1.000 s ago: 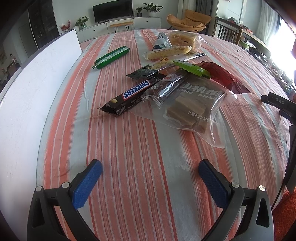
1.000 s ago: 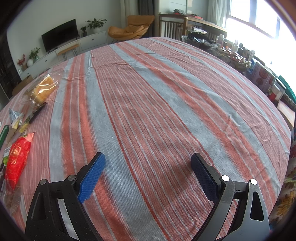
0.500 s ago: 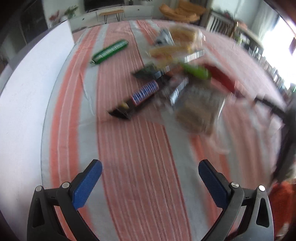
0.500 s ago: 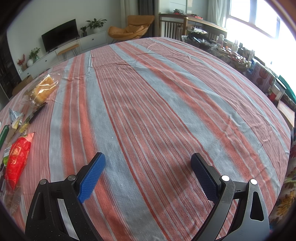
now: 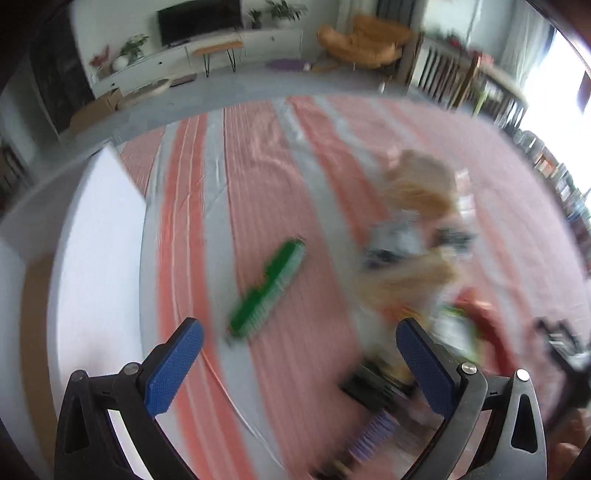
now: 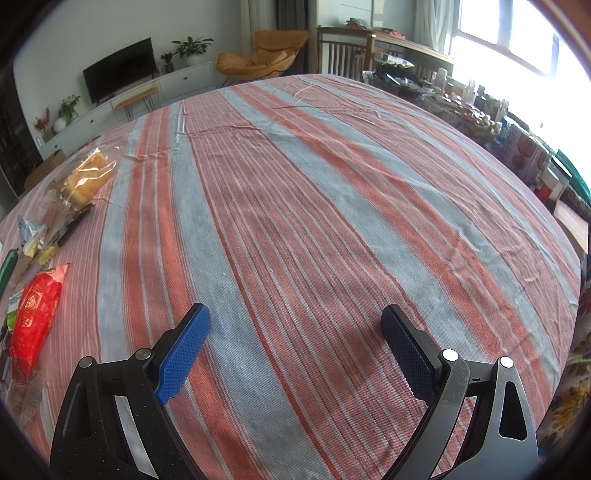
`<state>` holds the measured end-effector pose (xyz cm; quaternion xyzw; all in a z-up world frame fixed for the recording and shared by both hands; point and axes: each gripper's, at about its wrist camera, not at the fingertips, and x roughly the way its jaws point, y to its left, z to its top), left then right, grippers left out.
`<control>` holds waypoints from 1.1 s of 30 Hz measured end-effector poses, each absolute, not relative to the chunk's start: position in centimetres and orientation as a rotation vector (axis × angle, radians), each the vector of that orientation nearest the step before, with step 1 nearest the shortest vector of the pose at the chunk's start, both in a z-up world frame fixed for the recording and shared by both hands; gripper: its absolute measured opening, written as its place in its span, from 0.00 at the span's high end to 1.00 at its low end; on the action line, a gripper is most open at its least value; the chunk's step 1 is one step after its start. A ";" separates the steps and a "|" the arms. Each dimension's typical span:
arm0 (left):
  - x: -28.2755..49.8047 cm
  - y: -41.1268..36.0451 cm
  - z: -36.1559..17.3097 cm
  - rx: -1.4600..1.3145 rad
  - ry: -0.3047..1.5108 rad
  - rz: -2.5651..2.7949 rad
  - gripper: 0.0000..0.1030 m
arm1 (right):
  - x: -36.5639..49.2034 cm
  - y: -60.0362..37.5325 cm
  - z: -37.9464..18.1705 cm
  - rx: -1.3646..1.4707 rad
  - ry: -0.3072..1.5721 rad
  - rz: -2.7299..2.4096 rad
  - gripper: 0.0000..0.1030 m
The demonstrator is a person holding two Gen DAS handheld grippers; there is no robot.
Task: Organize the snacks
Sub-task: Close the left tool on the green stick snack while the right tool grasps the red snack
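Snacks (image 6: pixel 35 317) lie loose at the left of the frame on the table (image 6: pixel 314 221); nothing sorted yet; both grippers (image 5: pixel 299 358) (image 6: pixel 295 343) spread wide, empty.

— What do you see behind your table?

— You face a pale wall (image 6: pixel 55 48) with a dark television (image 6: pixel 119 74) above a long white cabinet (image 6: pixel 147 96), potted plants (image 6: pixel 192 46) on top.

— And to your right?

— An orange lounge chair (image 6: pixel 266 55) sits beside wooden slatted furniture (image 6: pixel 343 51). Bright daylight floods through the big window (image 6: pixel 517 33), over a cluttered side table (image 6: pixel 461 103).

— The floor?

— Grey, in your left view (image 5: pixel 221 96).
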<state>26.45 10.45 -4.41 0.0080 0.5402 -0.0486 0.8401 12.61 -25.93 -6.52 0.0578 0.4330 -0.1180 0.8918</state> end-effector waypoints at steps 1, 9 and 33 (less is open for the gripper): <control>27.8 10.5 -5.6 0.057 1.184 -0.100 0.01 | 12.6 -25.8 -6.5 0.120 0.899 -0.245 0.07; 29.7 11.5 -8.5 0.054 1.216 -0.138 0.51 | 12.5 -25.9 -6.5 0.119 0.898 -0.248 0.07; 12.3 12.5 2.5 -0.220 1.009 -0.291 0.78 | 18.5 -13.9 -3.6 0.242 1.277 0.307 0.85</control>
